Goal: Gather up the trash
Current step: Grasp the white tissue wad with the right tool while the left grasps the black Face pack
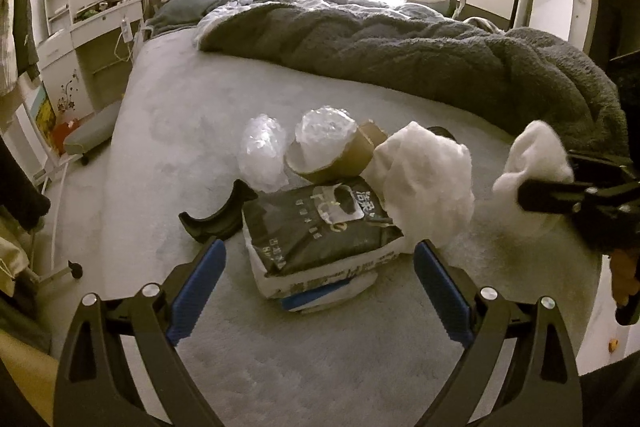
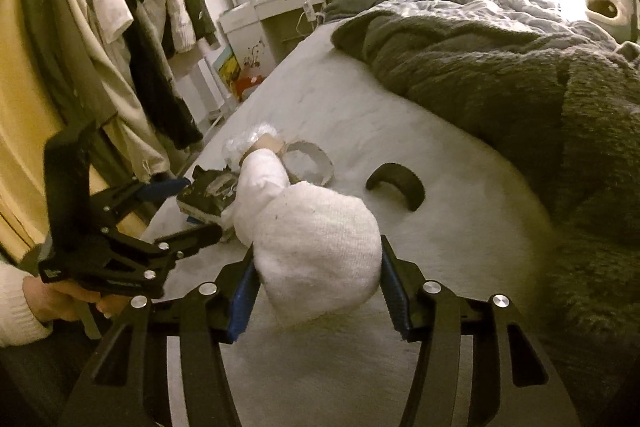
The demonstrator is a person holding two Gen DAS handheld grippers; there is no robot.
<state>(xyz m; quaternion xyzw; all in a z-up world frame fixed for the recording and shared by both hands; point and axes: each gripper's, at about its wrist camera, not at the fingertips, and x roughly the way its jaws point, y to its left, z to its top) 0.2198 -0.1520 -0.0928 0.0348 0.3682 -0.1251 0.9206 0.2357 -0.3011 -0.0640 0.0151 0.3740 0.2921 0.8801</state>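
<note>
Right wrist view: right gripper (image 2: 318, 281) fingers clamped on white wadding clump (image 2: 316, 247), held above bed (image 2: 400, 147). Soft, featherlight, compressible; likely sheds, so pinch deep through bulk. Left gripper (image 1: 320, 285) fingers apart, empty, over glossy black-and-white bag (image 1: 320, 227): slick, pliable, best taken by edge. Beyond: crinkly bubble wrap (image 1: 264, 155), stiff cardboard piece (image 1: 348, 157), second wadding clump (image 1: 428, 179), rigid curved black piece (image 1: 218, 217).

My left wrist view looks forward between its fingers, low over the bed (image 1: 168, 131), my right wrist view close alongside, angled leftward, both sharing the black pack (image 1: 320, 223) ahead.
</note>
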